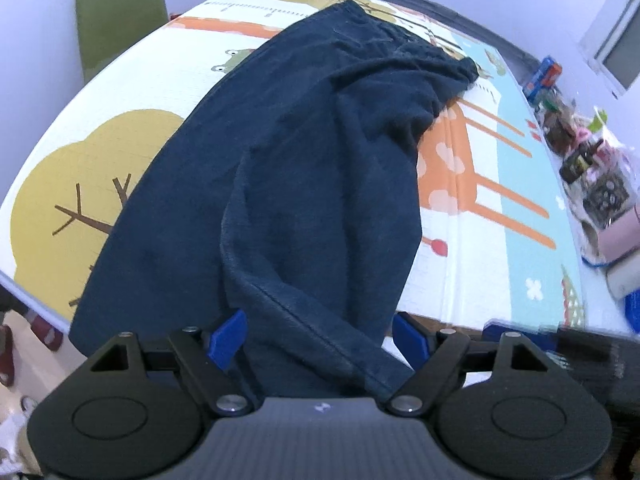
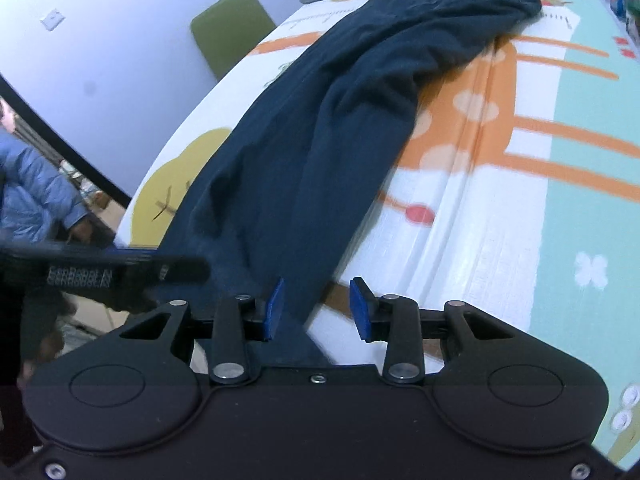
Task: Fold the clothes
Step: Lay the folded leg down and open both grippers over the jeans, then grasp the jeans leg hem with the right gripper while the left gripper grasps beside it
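Both grippers' open jaws astride trousers (image 1: 280,168)

1. The dark blue trousers (image 1: 304,184) are soft, matt cloth with a slightly fuzzy nap and stitched seams.
2. My left gripper (image 1: 320,338) is matt black plastic with blue pads and shiny metal pins.
3. The printed mat (image 2: 500,216) looks smooth, faintly glossy.

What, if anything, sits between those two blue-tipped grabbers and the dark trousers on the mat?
Nothing visible does. The dark trousers already lie between the open pads of the left gripper, and their hem runs into the right gripper beside its left pad, jaws open.
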A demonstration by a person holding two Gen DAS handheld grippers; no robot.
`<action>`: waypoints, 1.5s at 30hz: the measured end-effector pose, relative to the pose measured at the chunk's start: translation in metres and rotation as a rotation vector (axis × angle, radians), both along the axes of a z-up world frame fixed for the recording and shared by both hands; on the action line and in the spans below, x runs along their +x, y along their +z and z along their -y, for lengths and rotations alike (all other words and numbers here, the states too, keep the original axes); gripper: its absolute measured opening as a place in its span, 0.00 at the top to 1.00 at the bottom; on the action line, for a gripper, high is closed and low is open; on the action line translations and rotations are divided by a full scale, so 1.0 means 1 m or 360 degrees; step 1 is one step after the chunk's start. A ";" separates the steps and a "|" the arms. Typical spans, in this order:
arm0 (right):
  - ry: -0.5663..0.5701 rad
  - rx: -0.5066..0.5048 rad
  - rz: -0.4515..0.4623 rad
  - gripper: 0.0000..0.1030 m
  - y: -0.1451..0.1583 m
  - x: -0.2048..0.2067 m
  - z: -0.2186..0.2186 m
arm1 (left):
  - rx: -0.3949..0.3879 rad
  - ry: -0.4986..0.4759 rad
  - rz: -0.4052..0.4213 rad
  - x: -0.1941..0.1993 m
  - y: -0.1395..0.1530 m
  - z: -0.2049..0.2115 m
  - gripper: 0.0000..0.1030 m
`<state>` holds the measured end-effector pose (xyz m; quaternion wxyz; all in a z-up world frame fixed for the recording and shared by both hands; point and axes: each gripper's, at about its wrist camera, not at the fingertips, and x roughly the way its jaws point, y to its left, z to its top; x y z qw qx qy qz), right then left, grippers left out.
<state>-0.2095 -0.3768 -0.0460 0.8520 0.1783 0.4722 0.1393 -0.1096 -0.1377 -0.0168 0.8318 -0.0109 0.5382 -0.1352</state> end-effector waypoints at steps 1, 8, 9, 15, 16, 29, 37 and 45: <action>0.0012 0.0004 0.0005 0.64 -0.001 -0.006 -0.002 | 0.0010 0.0022 -0.0005 0.001 0.000 0.001 0.20; 0.0102 0.0007 0.0024 0.62 -0.014 -0.027 -0.017 | 0.0141 0.0093 0.0011 0.005 -0.002 0.007 0.20; 0.0109 0.0008 0.0020 0.62 -0.017 -0.029 -0.020 | 0.0158 0.0095 0.0010 0.006 -0.003 0.008 0.20; 0.0132 -0.0014 0.0007 0.58 -0.033 -0.031 -0.029 | 0.0191 0.0109 -0.0010 0.015 -0.011 0.008 0.20; 0.0134 -0.0025 0.0007 0.56 -0.035 -0.030 -0.030 | 0.0194 0.0117 -0.0007 0.016 -0.011 0.008 0.20; 0.0180 -0.0074 -0.0005 0.49 -0.058 -0.028 -0.038 | 0.0268 0.0126 -0.0063 0.036 -0.027 0.018 0.20; 0.0144 0.0003 -0.0026 0.81 -0.061 -0.031 -0.042 | 0.0266 0.0103 -0.0090 0.050 -0.029 0.014 0.31; 0.0073 0.0096 -0.0017 0.85 -0.043 -0.046 -0.057 | 0.0186 0.0015 -0.0178 0.068 -0.040 -0.010 0.47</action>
